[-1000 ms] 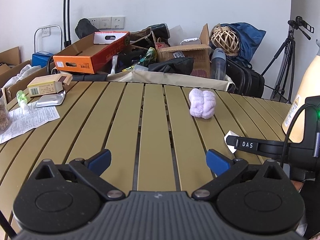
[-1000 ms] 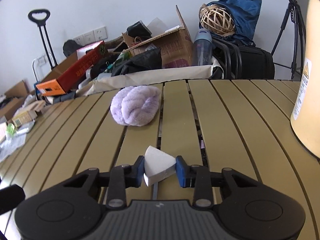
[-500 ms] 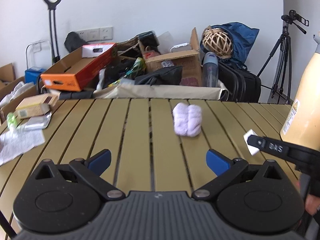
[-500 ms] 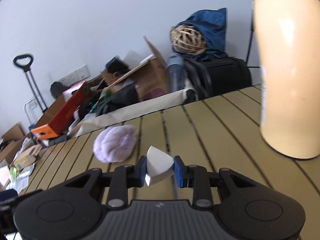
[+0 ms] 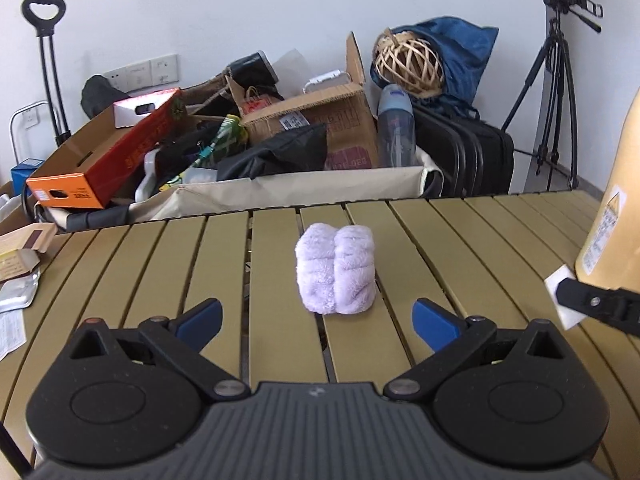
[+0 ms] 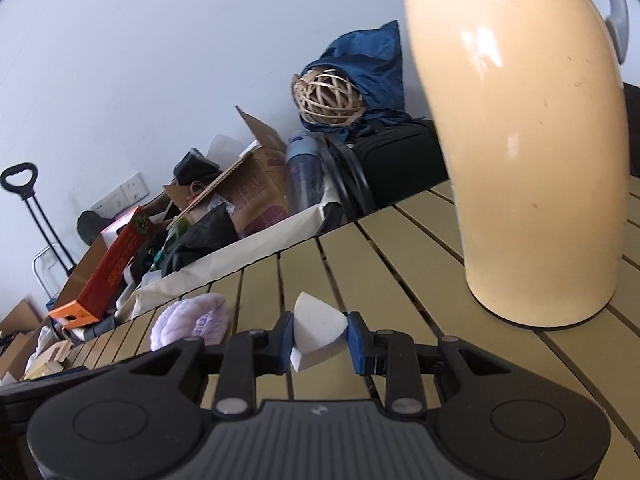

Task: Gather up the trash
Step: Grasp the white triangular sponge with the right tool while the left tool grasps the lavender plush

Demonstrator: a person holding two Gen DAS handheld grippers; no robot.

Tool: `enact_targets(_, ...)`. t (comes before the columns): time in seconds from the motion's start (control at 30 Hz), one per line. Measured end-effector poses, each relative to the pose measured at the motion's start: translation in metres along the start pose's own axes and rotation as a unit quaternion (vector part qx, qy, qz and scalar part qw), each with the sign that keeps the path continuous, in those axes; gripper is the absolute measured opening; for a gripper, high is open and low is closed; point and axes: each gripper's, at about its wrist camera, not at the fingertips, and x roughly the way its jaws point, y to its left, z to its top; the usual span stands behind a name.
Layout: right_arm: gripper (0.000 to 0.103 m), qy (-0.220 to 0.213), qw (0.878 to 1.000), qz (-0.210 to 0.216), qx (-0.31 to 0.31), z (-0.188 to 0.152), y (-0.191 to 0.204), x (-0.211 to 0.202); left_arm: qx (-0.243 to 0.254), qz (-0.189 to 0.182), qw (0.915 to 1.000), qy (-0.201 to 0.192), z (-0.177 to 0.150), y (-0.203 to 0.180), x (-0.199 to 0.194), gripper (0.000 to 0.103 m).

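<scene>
Right, R gripper (image 6: 319, 338) pinches a white paper scrap (image 6: 316, 330) btwn its blue pads, lifted off the slatted worktop (image 6: 400, 272); cream jug (image 6: 532, 140) stands at 2 o'clock. L gripper (image 5: 316, 318) is spread wide, w/ nothing in it, purple fluffy cloth (image 5: 335, 274) on worktop at 12 o'clock just beyond.

Cluttered storeroom-like room: slatted table (image 5: 460, 240), cardboard boxes (image 5: 320, 120), suitcase (image 5: 472, 152), tripod (image 5: 556, 100).

Fuzzy cloth (image 5: 335, 270) lies mid-table (image 5: 460, 248) — jug (image 6: 532, 140) right, clutter behind.
</scene>
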Motion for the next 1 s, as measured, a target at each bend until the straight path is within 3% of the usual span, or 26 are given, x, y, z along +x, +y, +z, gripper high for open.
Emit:
enact_targets(0.2,0.027,-0.003,1.0,-0.015,0.016,0.001,-0.006,0.001,0.017,0.004,0.9998,-0.006,0.001,-0.003,0.016,0.103)
enact_targets(0.7,0.027,-0.007,0.999,-0.035,0.001,-0.001,-0.002,0.002,0.006,0.002,0.9999,0.011,0.002,-0.003,0.061,0.1)
enact_targets(0.8,0.027,-0.009,0.999,-0.035,-0.003,-0.001,0.0,0.001,0.01,-0.003,0.9998,0.015,0.002,-0.004,0.065,0.071)
enact_targets(0.83,0.027,-0.008,0.999,-0.034,-0.004,-0.002,0.0,0.002,0.011,-0.011,0.9997,0.019,0.002,-0.003,0.066,0.051)
enact_targets(0.87,0.027,-0.008,0.999,-0.032,-0.006,-0.002,0.001,0.002,0.01,-0.017,0.9996,0.02,0.002,-0.003,0.066,0.046)
enact_targets(1.0,0.027,-0.009,0.999,-0.03,-0.008,-0.003,0.001,0.001,0.014,-0.013,0.9998,-0.002,0.003,-0.003,0.057,0.041)
